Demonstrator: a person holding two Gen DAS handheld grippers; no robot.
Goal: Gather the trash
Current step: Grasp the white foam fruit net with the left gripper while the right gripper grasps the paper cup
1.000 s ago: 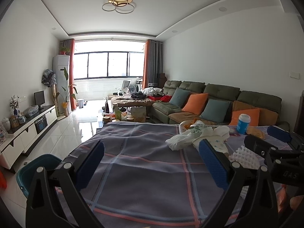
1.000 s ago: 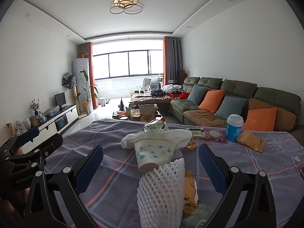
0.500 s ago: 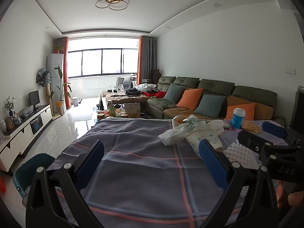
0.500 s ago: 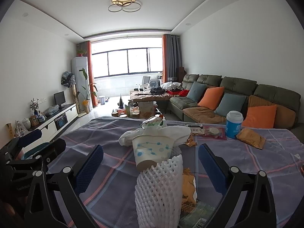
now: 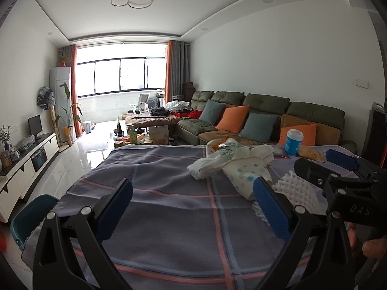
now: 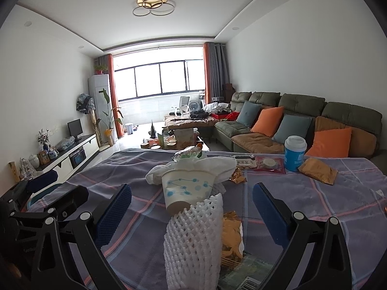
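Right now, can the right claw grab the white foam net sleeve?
Probably yes. The right claw is open, and the white foam net sleeve stands between its blue pads. Nothing blocks it, though the paper cup leans close behind.

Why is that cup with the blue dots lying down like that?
The white paper cup with blue dots has tipped onto its side on the purple checked tablecloth, with crumpled white tissue spilling from it. The blue lidded cup behind stands upright.
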